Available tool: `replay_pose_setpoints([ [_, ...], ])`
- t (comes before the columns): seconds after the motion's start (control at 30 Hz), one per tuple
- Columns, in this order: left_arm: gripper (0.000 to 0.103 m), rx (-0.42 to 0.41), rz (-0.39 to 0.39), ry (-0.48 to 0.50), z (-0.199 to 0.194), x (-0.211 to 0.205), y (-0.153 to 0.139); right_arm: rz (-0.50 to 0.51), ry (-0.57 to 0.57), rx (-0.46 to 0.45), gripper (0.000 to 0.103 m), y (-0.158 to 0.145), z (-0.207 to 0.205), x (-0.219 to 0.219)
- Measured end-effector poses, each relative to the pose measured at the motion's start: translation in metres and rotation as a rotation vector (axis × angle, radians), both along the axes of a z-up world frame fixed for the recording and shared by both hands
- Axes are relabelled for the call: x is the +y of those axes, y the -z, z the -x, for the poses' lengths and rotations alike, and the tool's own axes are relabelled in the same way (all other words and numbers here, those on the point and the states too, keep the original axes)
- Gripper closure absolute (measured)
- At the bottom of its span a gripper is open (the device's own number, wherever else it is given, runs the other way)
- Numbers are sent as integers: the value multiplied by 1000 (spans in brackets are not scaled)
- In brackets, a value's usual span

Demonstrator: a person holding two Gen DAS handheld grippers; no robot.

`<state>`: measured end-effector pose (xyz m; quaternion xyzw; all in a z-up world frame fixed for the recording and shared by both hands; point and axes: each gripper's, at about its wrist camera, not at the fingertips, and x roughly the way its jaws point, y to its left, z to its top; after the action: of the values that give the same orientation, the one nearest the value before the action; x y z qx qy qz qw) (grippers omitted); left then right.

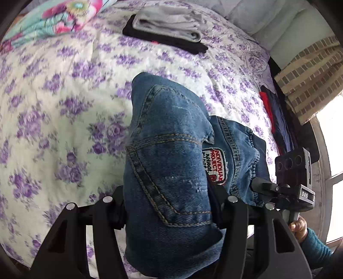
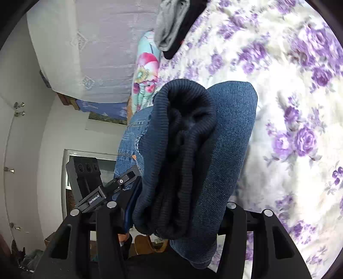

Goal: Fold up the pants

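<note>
The blue denim pants (image 1: 171,163) are held up above the bed between both grippers. My left gripper (image 1: 169,206) is shut on the waist end, by a back pocket and a red and white patch (image 1: 215,166). My right gripper (image 2: 178,212) is shut on the bunched leg end with its dark ribbed cuffs (image 2: 184,154). The right gripper shows in the left wrist view (image 1: 293,180). The left gripper shows in the right wrist view (image 2: 100,188). The fingertips of both are hidden by denim.
The bed has a white quilt with purple flowers (image 1: 64,103). A folded grey garment on a black one (image 1: 169,28) lies at its far side. A colourful pillow (image 1: 60,19) lies far left. Red and dark clothes (image 1: 272,111) lie at the right edge, by a window.
</note>
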<state>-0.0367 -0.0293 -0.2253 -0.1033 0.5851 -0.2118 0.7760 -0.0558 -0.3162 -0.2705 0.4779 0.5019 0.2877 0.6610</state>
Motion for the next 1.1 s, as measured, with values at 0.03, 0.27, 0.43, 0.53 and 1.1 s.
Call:
replay_pose_setpoints([
  [0.03,47,41,10,-12,0,2,17,16,0,33,49,9,0,0],
  [0.27,16,60,183,-111,8,33,63,47,-90,21,42,17,0,5],
  [0.43,27,23,170,-96,11,18,56,31,-92,4,48,21,1,3],
  [0.53,37,4,170,-88,12,19,49,14,-101,3,50,23,1,0],
  [1.1,51,65,230,-104,2,19,36,-19,-82,25,51,16,-6,-8],
])
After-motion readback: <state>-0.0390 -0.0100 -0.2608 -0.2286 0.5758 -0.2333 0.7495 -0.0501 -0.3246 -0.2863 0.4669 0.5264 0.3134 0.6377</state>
